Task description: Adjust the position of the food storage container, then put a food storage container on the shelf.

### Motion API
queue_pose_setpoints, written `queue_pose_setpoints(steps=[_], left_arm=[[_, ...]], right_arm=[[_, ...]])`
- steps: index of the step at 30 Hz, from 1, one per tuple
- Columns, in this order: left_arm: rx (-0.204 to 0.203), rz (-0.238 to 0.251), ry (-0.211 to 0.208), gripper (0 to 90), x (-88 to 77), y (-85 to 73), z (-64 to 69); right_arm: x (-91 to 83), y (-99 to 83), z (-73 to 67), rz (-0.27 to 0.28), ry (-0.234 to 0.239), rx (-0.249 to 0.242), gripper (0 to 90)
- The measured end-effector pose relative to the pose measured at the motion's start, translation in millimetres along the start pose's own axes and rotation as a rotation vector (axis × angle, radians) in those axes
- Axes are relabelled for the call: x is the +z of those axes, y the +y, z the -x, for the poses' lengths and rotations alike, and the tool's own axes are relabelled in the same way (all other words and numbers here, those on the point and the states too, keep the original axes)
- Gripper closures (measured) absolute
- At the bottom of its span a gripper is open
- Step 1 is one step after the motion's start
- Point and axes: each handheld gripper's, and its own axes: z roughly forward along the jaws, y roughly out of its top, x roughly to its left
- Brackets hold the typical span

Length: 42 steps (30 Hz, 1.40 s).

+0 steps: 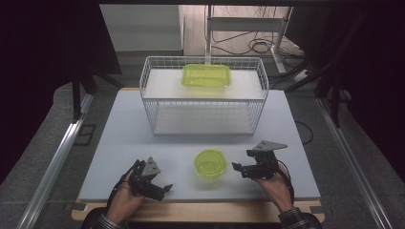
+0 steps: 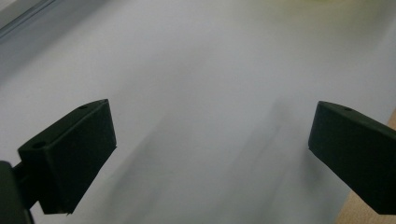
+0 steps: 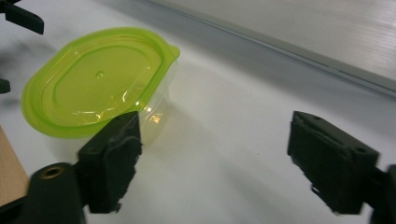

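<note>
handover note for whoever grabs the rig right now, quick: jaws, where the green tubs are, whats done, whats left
Left gripper: jaws open, nothing between them, low over the table.
Right gripper: jaws open, nothing held, just right of the small tub.
Small tub: lid on, standing on the table between the grippers.
Larger green tub: on the top shelf of the wire basket.
Done: likely the larger tub shelved.
Left: probably moving the small tub to the basket.

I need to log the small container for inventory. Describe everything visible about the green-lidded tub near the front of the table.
The small tub is a clear plastic body under a translucent lime-green oval lid with a small corner tab. The lid is on. It stands upright on the white table surface, between the left claw and the right claw; neither touches it.
</note>
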Motion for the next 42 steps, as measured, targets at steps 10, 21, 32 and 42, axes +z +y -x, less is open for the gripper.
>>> queue_pose_setpoints(steps=[10,21,32,42], left_arm=[[0.005,-0.005,-0.001,0.6,1.0,-0.5,0.0],[0.013,-0.01,0.002,0.5,1.8,-0.5,0.1],[0.022,-0.012,0.009,0.4,1.9,-0.3,0.7],[0.025,-0.012,0.008,0.4,1.8,-0.1,1.2]], right_arm=[[6.0,-2.5,4.1,-0.021,0.0,0.033,3.5],[14.1,10.4,-4.8,-0.026,0.053,0.033,2.5],[21.5,27.4,-10.3,-0.038,0.107,0.084,10.4],[28.8,34.0,-5.0,-0.061,0.173,0.138,31.1]])
